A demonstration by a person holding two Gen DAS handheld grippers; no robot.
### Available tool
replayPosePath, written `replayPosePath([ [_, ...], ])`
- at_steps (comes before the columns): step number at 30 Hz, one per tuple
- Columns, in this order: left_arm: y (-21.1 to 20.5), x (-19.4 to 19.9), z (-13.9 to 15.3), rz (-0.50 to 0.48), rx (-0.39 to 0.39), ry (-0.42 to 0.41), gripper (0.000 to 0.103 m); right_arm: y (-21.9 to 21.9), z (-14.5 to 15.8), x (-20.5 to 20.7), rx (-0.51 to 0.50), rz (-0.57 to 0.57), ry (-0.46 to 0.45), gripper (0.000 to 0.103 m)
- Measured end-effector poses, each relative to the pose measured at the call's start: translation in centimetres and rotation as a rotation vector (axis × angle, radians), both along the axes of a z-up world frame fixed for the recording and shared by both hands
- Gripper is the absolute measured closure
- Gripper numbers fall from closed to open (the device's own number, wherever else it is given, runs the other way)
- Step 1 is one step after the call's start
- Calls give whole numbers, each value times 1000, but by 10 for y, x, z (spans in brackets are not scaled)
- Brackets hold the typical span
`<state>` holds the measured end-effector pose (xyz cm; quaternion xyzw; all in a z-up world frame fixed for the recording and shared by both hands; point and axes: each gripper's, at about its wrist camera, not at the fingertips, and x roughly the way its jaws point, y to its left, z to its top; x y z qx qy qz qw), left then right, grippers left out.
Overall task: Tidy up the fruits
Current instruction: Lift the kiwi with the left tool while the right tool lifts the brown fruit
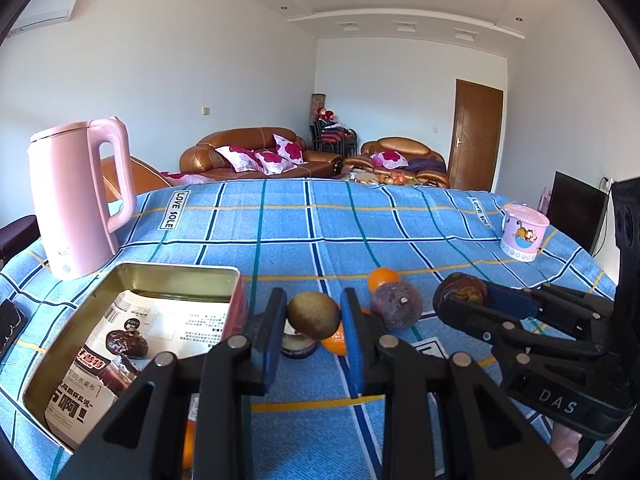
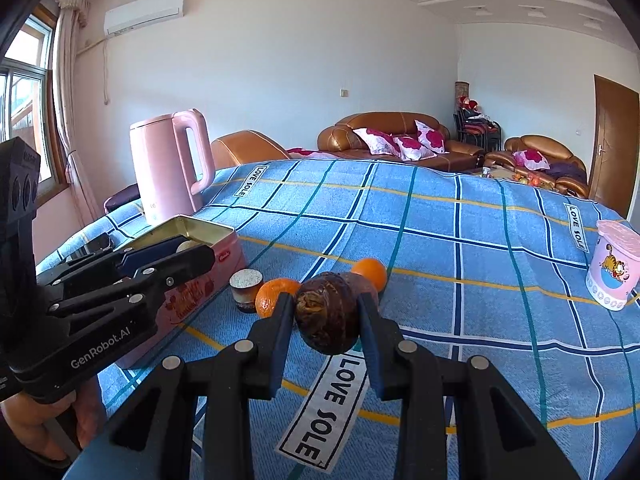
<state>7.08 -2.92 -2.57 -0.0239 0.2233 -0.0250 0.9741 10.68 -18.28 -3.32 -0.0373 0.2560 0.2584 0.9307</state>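
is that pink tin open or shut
Open. The pink tin has no lid on; the left wrist view looks straight into its gold interior, where a printed packet lies on the bottom.

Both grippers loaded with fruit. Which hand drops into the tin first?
Left, probably. The left gripper, shut on the greenish-brown fruit, sits right beside the open tin. The right gripper holds the dark brown fruit farther from the tin, with the left gripper between them.
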Motion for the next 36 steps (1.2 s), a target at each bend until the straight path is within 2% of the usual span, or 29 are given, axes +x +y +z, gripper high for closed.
replayPosePath([
  [22, 0, -10, 4, 17, 13, -59, 74, -7, 7, -16, 31, -36, -97, 69],
  [36, 0, -22, 10, 38, 27, -132, 74, -12, 11, -23, 42, -70, -148, 69],
])
